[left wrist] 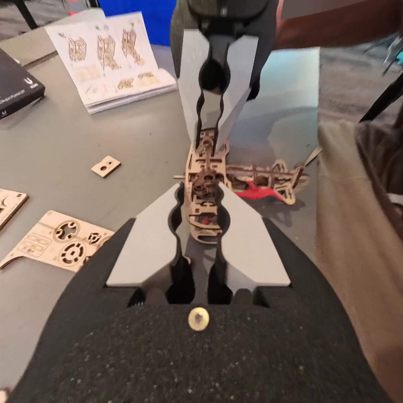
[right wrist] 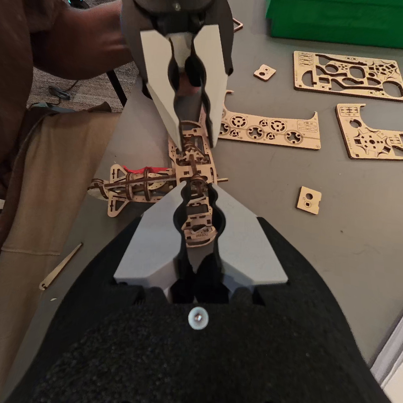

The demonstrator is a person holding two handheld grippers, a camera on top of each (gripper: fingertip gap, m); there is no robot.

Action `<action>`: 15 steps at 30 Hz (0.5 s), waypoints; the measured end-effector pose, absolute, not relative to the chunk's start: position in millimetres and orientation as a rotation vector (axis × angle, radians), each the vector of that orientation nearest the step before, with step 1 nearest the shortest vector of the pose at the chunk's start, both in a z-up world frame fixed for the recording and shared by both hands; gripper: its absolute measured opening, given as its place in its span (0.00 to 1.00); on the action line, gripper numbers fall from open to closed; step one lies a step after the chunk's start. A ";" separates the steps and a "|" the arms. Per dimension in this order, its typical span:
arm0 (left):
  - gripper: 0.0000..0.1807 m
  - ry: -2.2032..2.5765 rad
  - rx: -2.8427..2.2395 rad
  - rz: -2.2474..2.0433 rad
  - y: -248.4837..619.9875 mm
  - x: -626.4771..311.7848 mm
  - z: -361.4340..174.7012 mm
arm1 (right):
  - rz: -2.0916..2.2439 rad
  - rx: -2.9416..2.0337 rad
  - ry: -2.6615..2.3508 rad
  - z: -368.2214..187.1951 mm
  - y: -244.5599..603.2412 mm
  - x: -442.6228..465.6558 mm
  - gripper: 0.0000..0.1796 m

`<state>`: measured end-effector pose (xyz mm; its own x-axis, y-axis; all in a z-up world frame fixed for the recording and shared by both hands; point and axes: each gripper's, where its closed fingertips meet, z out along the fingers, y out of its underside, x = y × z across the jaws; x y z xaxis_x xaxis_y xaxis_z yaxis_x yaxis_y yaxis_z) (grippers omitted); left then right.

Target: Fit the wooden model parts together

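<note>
- The wooden model plane (left wrist: 205, 196) sits on the grey tabletop (left wrist: 87, 141) near its edge. Its wing runs between the two tools, and its tail with a red piece (left wrist: 257, 193) points towards the person's lap.
- The left tongs (left wrist: 199, 186) straddle one wing half with their jaws part-way closed. The dark inner pads flank the hub of small gears (left wrist: 205, 185), but I cannot tell if they actually pinch the wood.
- The right tongs (right wrist: 197, 185) come from the opposite side over the other wing half. They too are narrowed around the wing and central shaft, and firm contact is unclear.
- Judging by this, the step is bracing the plane from both sides to seat a part at the centre.
- To do it well, squeeze on the flat wing frame rather than the thin gears, keep both tools level, and press straight along the slot. Twisting would likely snap the thin plywood.
- Around it lie loose square offcuts (right wrist: 308, 200), with another (left wrist: 106, 166) seen from the left.
- Punched part sheets (right wrist: 270, 130) lie beyond, along with a thin wooden stick (right wrist: 61, 267).
- An open instruction booklet (left wrist: 109, 63) stands farther off.
- A black box (left wrist: 17, 87) lies at the tabletop's far side and a green bin (right wrist: 335, 21) sits beyond the sheets. The contents of both are hidden.
</note>
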<state>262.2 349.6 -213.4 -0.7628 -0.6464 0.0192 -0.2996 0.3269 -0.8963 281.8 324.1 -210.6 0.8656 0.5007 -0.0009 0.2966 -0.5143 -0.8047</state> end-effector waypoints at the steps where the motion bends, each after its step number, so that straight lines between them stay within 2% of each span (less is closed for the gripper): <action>1: 0.13 2.280 -0.827 -1.378 349.6 261.9 -217.4 | 0.293 -2.145 -0.579 -210.5 324.0 281.9 0.08; 7: 0.12 2.292 -0.778 -1.358 349.6 261.0 -216.1 | 0.294 -2.133 -0.579 -210.4 324.7 281.7 0.08; 15: 0.03 2.248 -0.758 -1.389 349.8 257.7 -206.5 | 0.273 -2.126 -0.592 -210.5 324.2 282.6 0.08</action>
